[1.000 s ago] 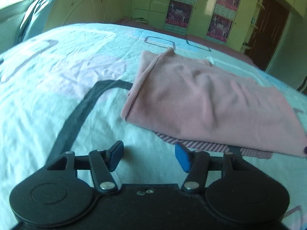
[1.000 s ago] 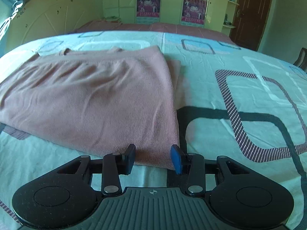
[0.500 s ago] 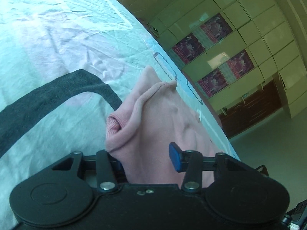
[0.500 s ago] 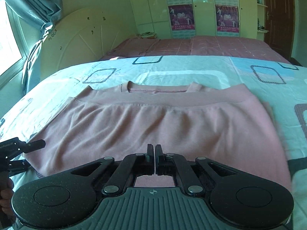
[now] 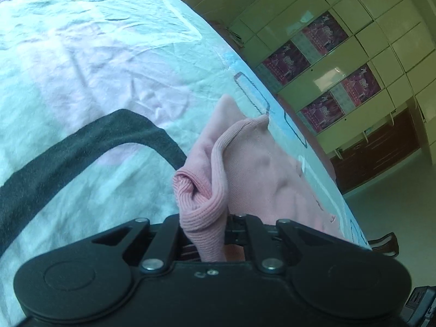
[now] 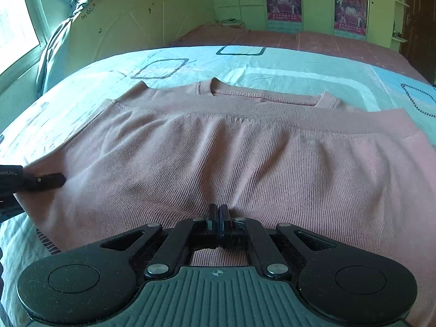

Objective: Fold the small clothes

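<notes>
The pink knit top (image 6: pixel 239 158) lies on the bed, already folded once crosswise so that its ribbed hem rests just short of the neckline (image 6: pixel 261 95) at twelve o'clock in the right wrist view; the doubled body spreads from nine to three o'clock. The right gripper (image 6: pixel 218 222) sits at six o'clock on the near folded edge, its blue pads pressed tight together with cloth puckering up to them, so it appears to pinch that edge. The left gripper (image 5: pixel 209 234) has just been closing and now clamps a bunched roll of the ribbed edge, which bulges out above its jaws toward twelve o'clock; in the right wrist view its black tip shows at nine o'clock on the top's side edge. As a judgement, one fold is made and the next is only being taken up: both corners look gripped, nothing is lifted yet. Around the garment is the pale blue bedsheet (image 6: pixel 299 68) with dark square outlines, and beyond it a headboard (image 6: pixel 130 21) and cupboard doors with posters (image 6: pixel 283 2).
</notes>
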Demonstrator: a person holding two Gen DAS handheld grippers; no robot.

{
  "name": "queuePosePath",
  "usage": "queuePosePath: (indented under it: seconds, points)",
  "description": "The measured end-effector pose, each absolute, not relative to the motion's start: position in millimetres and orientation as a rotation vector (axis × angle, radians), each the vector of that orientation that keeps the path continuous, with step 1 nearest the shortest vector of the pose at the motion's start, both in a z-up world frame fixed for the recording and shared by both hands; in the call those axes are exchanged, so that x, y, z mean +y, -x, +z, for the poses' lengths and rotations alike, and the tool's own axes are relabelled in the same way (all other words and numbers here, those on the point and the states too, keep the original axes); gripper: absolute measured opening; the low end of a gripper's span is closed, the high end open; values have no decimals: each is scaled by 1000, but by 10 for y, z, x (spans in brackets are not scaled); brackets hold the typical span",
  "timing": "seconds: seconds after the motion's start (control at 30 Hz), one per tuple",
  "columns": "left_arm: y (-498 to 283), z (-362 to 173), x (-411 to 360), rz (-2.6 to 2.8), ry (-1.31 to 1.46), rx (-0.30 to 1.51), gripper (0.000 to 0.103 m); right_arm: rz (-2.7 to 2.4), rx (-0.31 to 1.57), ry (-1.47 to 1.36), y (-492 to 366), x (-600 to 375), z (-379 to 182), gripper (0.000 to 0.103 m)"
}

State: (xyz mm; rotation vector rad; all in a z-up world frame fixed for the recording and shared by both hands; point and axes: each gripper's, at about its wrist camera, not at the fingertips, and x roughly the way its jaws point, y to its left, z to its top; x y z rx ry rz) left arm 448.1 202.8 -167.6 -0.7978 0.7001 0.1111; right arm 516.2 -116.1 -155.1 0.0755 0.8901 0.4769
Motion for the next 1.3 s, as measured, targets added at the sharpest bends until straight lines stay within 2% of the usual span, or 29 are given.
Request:
queuePosePath:
  seconds: [0.13, 0.37, 0.47, 0.57, 0.63, 0.67, 0.7, 0.73, 0.77, 0.83, 0.87, 0.9, 1.1, 1.3]
  points:
    - [-4457, -1285, 1745, 80, 690, 638, 7, 455, 827, -234, -5091, -1593, -1417, 0]
    - [-4727, -577, 339, -89, 368, 625, 6, 368, 702, -414, -4928, -2801, -1144, 0]
    - [-4876, -546, -489, -171, 206, 665, 7, 306, 656, -492, -4855, -3383, -1018, 0]
    - [-4999, -736, -1173, -265, 127, 750, 7, 270, 639, -548, -4767, -3855, -963, 0]
    - [-5085, -1007, -1668, -369, 46, 877, 26, 269, 662, -572, -4726, -4100, -976, 0]
    - [-5076, -1087, -1835, -391, 22, 917, 26, 261, 682, -568, -4718, -4180, -983, 5]
    - [-5027, -1089, -1903, -401, 15, 915, 25, 247, 696, -563, -4703, -4234, -990, 43]
    - [-4954, -1039, -1897, -423, 25, 879, 31, 237, 682, -561, -4650, -4308, -974, 66]
    - [-4895, -969, -1818, -428, 44, 845, 34, 259, 651, -563, -4589, -4360, -955, 80]
    - [-4855, -842, -1579, -399, 70, 790, 35, 294, 654, -579, -4557, -4395, -945, 76]
    - [-4846, -777, -1451, -364, 70, 767, 35, 317, 665, -594, -4578, -4384, -960, 62]
    - [-4885, -762, -1302, -323, 58, 754, 38, 347, 686, -612, -4627, -4353, -1001, 54]
    - [-5234, -980, -590, -215, 137, 841, 34, 446, 794, -568, -4960, -3829, -1252, 52]
    - [-5278, -1289, -436, -223, 145, 884, 34, 440, 891, -546, -5239, -3612, -1492, 52]
